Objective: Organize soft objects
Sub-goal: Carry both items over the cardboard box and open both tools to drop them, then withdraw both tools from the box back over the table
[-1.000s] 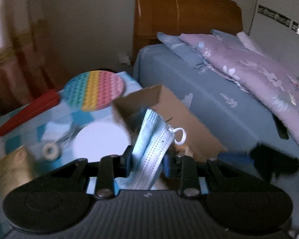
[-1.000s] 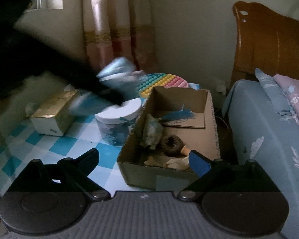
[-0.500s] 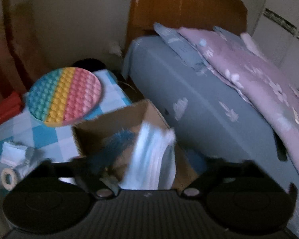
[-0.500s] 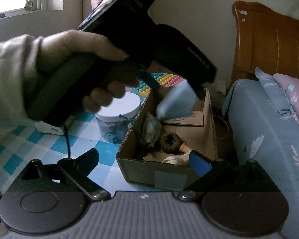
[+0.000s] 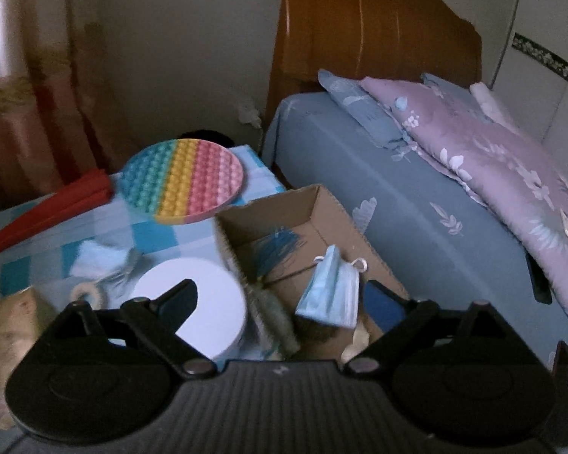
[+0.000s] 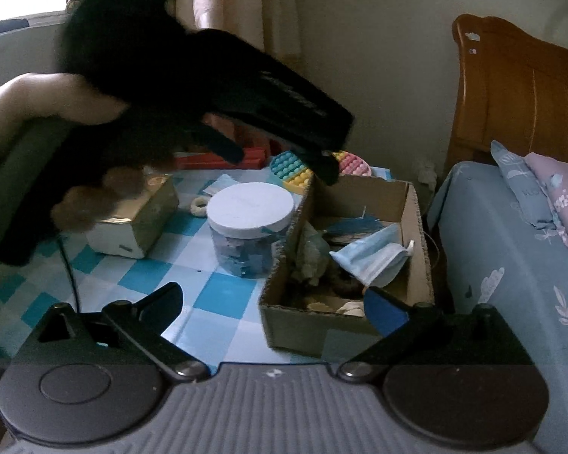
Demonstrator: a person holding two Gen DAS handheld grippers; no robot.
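My surface (image 6: pixel 223 302), checked blue and white, stands beside a bed (image 5: pixel 416 204) at frame right. A cardboard box (image 6: pixel 416 219) sits on it. My left claw (image 5: pixel 280 295) is released, jaws opening; the face mask (image 5: pixel 331 295) lies between them, untouched, in the box. My right claw (image 6: pixel 272 299) is spread, opening, empty.

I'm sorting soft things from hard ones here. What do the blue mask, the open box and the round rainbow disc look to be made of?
Mask: thin pleated fabric, matte, crumpled.
Box: brown cardboard, dull, with raw flap edges.
Disc: likely silicone or rubber, a faint sheen over rows of moulded bubbles.
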